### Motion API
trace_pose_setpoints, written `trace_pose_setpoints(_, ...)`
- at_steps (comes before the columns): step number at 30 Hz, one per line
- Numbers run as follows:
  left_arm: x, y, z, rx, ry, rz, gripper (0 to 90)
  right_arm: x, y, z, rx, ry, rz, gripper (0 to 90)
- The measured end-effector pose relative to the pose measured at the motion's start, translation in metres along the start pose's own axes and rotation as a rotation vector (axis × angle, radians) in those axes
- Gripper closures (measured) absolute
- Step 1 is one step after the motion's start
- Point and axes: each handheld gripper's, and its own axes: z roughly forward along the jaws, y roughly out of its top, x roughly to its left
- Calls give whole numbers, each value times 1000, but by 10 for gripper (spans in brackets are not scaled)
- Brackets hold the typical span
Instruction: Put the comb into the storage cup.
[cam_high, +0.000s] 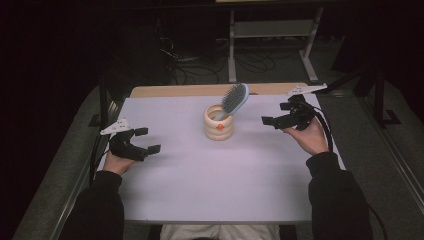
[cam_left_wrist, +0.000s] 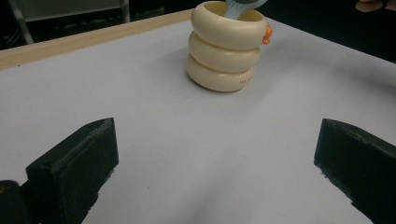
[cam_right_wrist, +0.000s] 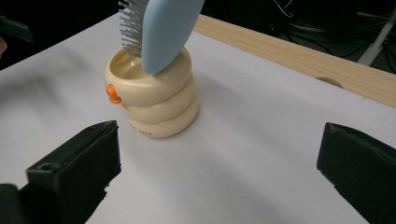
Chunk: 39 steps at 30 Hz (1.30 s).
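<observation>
My left gripper (cam_high: 144, 140) and right gripper (cam_high: 278, 113) hang over the counter (cam_high: 210, 175), jaws apart and empty — between them a cream holder (cam_high: 218, 122) props a hairbrush (cam_high: 234, 99).

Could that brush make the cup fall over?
Maybe. The brush leans out over the cup's rim, head up, so a nudge might tip both. The cup stands free on the table, so a bump could slide it. Both hand-held grippers, left and right, are open, holding nothing.

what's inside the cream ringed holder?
A light blue hairbrush stands handle-down in the cream three-ring holder, head and bristles leaning out over its rim. The handle's lower end and the holder's bottom are hidden by its wall.
</observation>
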Motion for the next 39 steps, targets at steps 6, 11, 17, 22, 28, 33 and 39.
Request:
trace_pose_setpoints(6,0,-1,-1,3,6,1,0,-2,-9,-7,-14,-4,5,0)
trace_pose_setpoints(11,1,-1,-2,1,10,-3,0,-1,-15,-11,-16,-6,5,0)
trace_pose_setpoints(17,1,-2,-3,4,13,-3,0,-1,-23,-15,-14,-9,6,0)
trace_pose_setpoints(22,1,-3,-4,3,15,-6,0,-1,-29,-21,-29,-13,2,0)
trace_pose_setpoints(28,1,-3,-4,7,19,-2,0,-1,-37,-30,-50,-24,-7,0)
trace_pose_setpoints(33,0,-4,-4,7,20,-4,0,0,-45,-36,-42,-28,-11,0)
trace_pose_setpoints(39,0,-4,-5,5,26,-7,0,2,-56,-45,-57,-31,-10,0)
